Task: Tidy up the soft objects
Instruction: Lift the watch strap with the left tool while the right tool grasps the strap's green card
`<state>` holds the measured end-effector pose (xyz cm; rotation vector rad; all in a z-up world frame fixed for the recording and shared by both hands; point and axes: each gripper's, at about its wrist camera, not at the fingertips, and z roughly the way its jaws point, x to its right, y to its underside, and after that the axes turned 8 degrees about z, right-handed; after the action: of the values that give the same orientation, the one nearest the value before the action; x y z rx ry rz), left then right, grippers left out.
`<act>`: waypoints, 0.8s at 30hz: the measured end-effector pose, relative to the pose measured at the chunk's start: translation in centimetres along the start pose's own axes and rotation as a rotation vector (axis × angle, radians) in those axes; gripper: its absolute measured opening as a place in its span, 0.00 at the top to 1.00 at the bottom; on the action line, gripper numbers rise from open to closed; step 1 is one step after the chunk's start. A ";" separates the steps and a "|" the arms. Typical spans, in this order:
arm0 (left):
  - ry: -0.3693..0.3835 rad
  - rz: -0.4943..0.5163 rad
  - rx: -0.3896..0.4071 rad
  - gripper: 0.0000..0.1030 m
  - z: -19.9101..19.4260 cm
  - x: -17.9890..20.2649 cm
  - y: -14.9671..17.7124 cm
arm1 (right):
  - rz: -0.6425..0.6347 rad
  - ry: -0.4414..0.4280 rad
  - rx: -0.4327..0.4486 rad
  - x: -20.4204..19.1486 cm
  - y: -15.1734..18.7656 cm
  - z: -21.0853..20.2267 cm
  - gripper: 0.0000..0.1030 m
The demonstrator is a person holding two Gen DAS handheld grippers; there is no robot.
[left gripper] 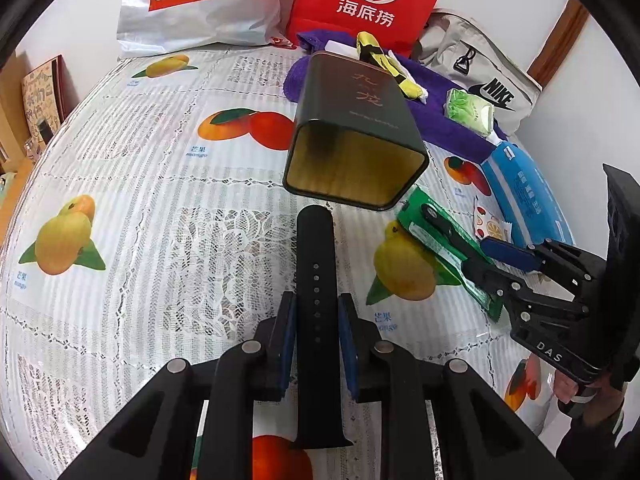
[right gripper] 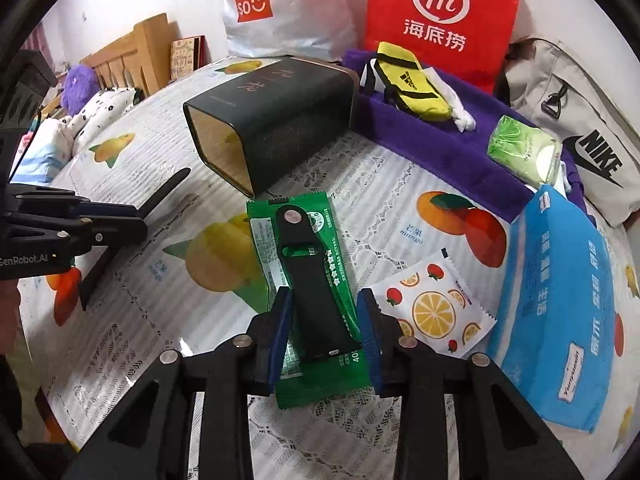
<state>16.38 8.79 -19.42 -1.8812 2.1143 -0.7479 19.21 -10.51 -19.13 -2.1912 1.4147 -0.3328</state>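
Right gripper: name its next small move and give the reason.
Probably close the right gripper on the short black strap. Its jaws stand open on either side of the strap, which lies on the green packet; the left gripper already holds the long strap.

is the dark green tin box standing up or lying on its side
On its side. The dark green tin box lies along the tablecloth, its open mouth facing sideways; no lid is visible, and the visible interior looks empty.

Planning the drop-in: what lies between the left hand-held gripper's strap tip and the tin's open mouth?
Only bare fruit-print tablecloth separates the black watch strap from the dark rectangular tin, per the left wrist view.
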 end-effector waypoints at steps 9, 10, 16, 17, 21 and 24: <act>-0.002 0.006 0.001 0.81 0.0 0.2 0.1 | 0.018 0.004 -0.064 0.0 2.1 -2.3 0.64; -0.002 0.003 0.001 0.81 0.0 0.2 0.1 | 0.013 -0.007 -0.056 -0.1 2.3 -2.5 0.64; 0.009 -0.007 -0.006 0.81 -0.1 0.1 0.0 | 0.004 -0.016 -0.051 -0.1 2.1 -1.7 0.66; 0.010 -0.008 -0.007 0.81 0.0 0.1 0.0 | 0.005 -0.019 -0.053 0.0 2.0 -1.6 0.66; 0.006 -0.005 -0.010 0.81 0.0 0.2 0.0 | 0.038 -0.076 -0.054 0.4 1.5 -1.0 0.76; -0.002 0.006 -0.013 0.81 0.1 0.4 0.0 | 0.043 -0.101 -0.049 0.6 1.2 -0.8 0.80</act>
<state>16.36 8.38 -19.39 -1.8803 2.1280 -0.7330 18.18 -11.68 -19.15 -2.1803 1.4259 -0.1714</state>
